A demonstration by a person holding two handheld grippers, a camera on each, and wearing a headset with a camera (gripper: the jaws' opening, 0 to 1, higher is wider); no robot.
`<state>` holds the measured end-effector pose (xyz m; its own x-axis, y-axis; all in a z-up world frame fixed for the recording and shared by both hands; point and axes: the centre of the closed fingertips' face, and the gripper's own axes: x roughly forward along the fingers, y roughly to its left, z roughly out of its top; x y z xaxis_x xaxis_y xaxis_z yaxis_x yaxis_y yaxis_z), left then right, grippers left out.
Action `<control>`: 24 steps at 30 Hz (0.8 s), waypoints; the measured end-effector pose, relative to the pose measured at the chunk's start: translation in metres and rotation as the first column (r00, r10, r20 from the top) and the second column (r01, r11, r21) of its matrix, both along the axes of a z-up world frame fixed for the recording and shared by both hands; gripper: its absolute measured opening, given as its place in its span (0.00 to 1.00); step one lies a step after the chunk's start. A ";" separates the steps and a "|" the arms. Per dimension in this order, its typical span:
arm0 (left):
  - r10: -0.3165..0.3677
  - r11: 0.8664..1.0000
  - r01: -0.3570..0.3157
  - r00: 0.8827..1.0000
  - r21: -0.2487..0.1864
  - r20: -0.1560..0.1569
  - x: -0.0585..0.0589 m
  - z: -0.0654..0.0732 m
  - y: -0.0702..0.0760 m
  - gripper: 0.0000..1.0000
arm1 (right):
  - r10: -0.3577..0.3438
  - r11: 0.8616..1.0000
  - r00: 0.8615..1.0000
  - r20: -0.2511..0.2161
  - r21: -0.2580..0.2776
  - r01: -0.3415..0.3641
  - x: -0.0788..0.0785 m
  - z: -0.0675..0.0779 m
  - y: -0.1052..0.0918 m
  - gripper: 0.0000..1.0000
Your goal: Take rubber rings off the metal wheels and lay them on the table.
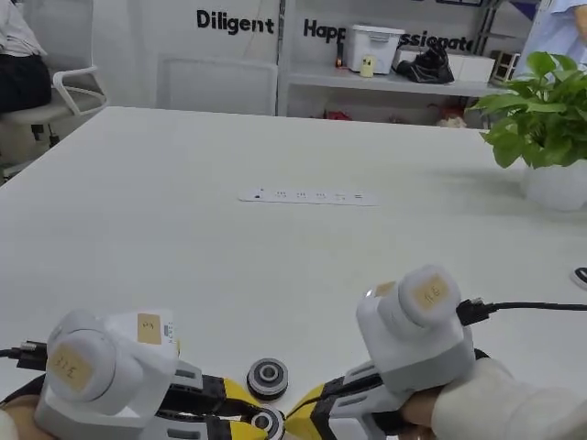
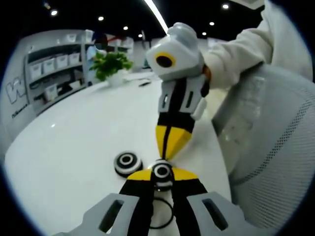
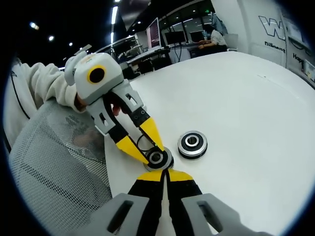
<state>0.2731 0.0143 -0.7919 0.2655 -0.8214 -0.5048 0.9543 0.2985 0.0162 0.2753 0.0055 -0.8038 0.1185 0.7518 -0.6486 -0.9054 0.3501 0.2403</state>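
The left gripper (image 2: pixel 162 181) is clamped on a small metal wheel (image 2: pixel 162 170): its two yellow tips sit on either side of the wheel, which is held just above the white table (image 1: pixel 303 275) at the near edge. The wheel faces the left gripper view with its dark outer band and bright hub.

The right gripper (image 3: pixel 166 173) comes in from the opposite side with its jaws drawn together. Its yellow tips touch the rim of the same wheel (whether they pinch the rubber band there is too small to tell). In the head view the two pairs of tips meet at the bottom edge, with the wheel between them.

A second wheel (image 3: pixel 192 144) lies flat on the table just beside the held one, apart from both grippers, and it wears its black rubber ring.

A thin black rubber ring (image 2: pixel 172 214) shows in the gap between the left gripper's jaws, behind the held wheel, against the tabletop; I cannot tell whether it rests on the surface.

Farther across the table lie a white power strip (image 1: pixel 307 196) and, at the right, a potted plant (image 1: pixel 541 110), both well apart from the work.
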 end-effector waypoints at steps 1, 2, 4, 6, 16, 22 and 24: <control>-0.001 1.000 0.001 1.000 -0.001 -0.001 0.000 0.000 0.000 0.14 | -0.004 1.000 1.000 -0.007 -0.001 0.004 0.000 -0.001 0.000 0.00; -0.001 1.000 0.001 1.000 0.000 0.001 0.000 0.000 0.000 0.14 | -0.005 1.000 1.000 -0.013 0.003 0.005 0.000 -0.001 0.000 0.00; 0.000 1.000 0.000 1.000 -0.001 0.000 0.000 0.000 0.000 0.14 | -0.007 1.000 1.000 -0.030 0.011 0.007 -0.002 -0.002 0.000 0.00; 0.000 1.000 0.000 1.000 -0.002 0.000 0.000 0.000 -0.001 0.14 | 0.010 1.000 0.999 -0.038 0.018 -0.009 -0.005 -0.002 0.000 0.01; 0.001 1.000 -0.001 1.000 -0.006 0.000 0.000 0.000 0.000 0.14 | 0.089 0.996 0.993 0.073 -0.018 -0.088 -0.007 -0.006 0.008 0.18; 0.001 1.000 -0.001 1.000 -0.007 0.000 -0.001 0.000 0.000 0.14 | 0.119 0.993 0.987 0.103 -0.026 -0.117 -0.007 -0.008 0.010 0.17; 0.002 1.000 -0.002 1.000 -0.008 -0.001 -0.001 0.000 0.000 0.14 | 0.119 0.993 0.988 0.100 -0.027 -0.117 -0.007 -0.008 0.009 0.16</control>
